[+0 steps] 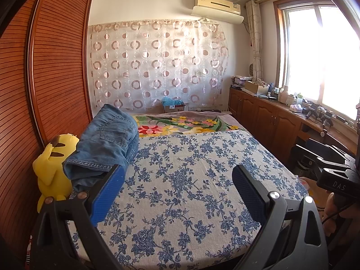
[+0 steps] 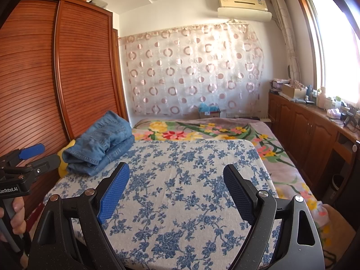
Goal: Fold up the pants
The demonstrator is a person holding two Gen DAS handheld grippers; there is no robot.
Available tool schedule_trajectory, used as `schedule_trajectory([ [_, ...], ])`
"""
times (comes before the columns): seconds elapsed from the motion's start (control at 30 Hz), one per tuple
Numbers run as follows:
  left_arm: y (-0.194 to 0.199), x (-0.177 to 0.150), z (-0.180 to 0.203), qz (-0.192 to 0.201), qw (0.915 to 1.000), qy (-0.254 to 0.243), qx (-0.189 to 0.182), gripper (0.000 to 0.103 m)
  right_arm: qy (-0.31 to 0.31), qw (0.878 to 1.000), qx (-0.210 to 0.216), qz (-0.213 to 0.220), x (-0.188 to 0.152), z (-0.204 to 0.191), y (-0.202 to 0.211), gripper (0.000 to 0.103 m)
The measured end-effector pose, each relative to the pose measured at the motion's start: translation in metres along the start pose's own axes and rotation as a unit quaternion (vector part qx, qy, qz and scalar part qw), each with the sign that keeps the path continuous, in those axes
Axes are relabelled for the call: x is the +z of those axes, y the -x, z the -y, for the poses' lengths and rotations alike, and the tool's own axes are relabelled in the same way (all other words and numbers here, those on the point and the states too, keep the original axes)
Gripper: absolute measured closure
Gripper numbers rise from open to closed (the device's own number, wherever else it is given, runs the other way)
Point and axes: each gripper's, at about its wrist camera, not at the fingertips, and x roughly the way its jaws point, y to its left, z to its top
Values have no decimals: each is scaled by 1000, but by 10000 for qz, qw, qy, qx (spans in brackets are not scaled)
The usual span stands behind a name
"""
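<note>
Your left gripper fills the bottom of the left wrist view, its blue-padded jaws spread wide with nothing between them. Beneath it lies the blue-flowered sheet covering the near part of the bed. The pants, blue jeans, sit folded in a thick stack at the sheet's left edge, just beyond your left pad, which overlaps the lower hem in the picture; whether it touches cannot be told. A yellow plush toy stands beside the jeans, against the slatted wooden wardrobe. Past the sheet lies a floral blanket. At the right edge you can see part of your right gripper's black body and a hand below it.

Turning to the right wrist view, your right gripper likewise has its jaws released and spread, empty, above the flowered sheet. The pants rest at the far left of the sheet, well apart from these pads, with the yellow toy mostly hidden behind them. Your left gripper appears at the left edge, pointing toward the jeans, with a hand on its handle. A circle-patterned curtain hangs on the far wall.
</note>
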Motion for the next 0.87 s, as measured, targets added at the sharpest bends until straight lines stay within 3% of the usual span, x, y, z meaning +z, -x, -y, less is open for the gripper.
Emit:
schedule_trajectory([
  [0.87,0,4,2,5,10000,3,5,6,-4,10000,3,0,0,-2,-1,16],
])
